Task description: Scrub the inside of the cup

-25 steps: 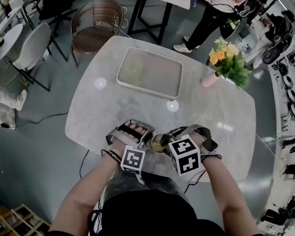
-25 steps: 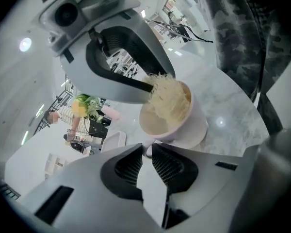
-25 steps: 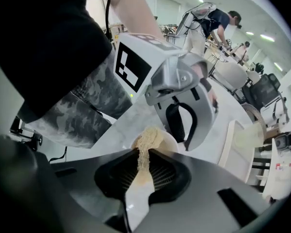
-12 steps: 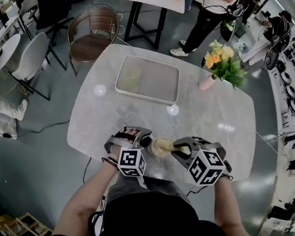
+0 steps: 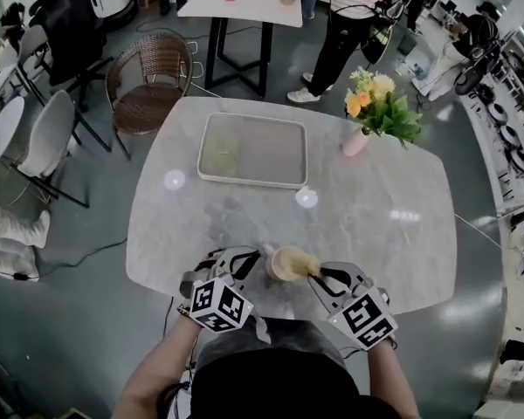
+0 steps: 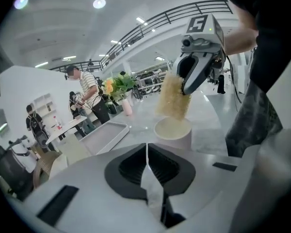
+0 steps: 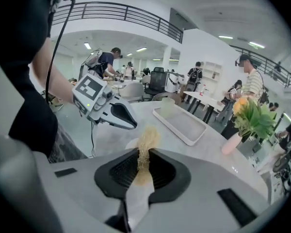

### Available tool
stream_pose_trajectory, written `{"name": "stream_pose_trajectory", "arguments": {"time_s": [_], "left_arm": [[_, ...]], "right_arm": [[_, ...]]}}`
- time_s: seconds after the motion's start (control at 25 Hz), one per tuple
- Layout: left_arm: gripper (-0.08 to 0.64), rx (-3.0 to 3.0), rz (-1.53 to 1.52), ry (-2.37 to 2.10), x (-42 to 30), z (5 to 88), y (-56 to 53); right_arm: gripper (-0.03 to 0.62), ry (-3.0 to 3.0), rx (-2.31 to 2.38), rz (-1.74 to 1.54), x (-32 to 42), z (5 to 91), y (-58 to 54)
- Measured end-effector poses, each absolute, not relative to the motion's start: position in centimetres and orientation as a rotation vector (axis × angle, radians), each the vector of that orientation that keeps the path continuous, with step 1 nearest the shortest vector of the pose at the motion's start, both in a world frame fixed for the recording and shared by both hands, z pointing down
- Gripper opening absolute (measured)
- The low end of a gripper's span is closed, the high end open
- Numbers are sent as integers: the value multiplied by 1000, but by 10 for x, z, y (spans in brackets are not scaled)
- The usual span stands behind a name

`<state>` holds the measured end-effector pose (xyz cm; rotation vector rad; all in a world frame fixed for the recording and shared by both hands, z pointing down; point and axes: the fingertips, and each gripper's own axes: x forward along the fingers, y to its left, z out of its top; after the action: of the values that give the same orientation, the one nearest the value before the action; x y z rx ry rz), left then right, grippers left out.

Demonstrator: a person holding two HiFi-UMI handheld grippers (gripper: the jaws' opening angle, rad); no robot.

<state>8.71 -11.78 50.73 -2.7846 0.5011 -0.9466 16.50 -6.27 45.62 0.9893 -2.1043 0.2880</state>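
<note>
A white cup (image 5: 287,264) stands upright near the table's front edge. My right gripper (image 5: 319,276) is shut on a yellow fibrous scrubber (image 5: 306,264), which hangs at the cup's right rim. In the left gripper view the scrubber (image 6: 173,97) hangs from the right gripper (image 6: 199,69) just above the cup (image 6: 173,130). In the right gripper view the scrubber (image 7: 146,140) sticks out between the pressed jaws and hides most of the cup. My left gripper (image 5: 251,258) sits just left of the cup; its jaws (image 6: 146,147) have just been closing and are shut with nothing between them.
A white tray (image 5: 279,180) lies at mid-table with a pale green thing (image 5: 220,154) on it. A pink vase of flowers (image 5: 356,140) stands at the back right. A wicker chair (image 5: 148,90), another table and standing people are beyond the marble table (image 5: 384,225).
Both grippers have rolled, so their marker cubes face differently. The right gripper has lifted the scrubber from inside the cup to its rim. The left gripper's jaws have closed beside the cup.
</note>
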Motion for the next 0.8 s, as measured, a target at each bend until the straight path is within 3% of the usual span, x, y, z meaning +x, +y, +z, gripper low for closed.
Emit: {"name": "stream_pose_trajectory", "arguments": {"time_s": [0.8], "left_arm": [[12,-3064,-716,618,104,470,-69]], "right_arm": [[60,-2104,1382,356,155,441,-21]]}}
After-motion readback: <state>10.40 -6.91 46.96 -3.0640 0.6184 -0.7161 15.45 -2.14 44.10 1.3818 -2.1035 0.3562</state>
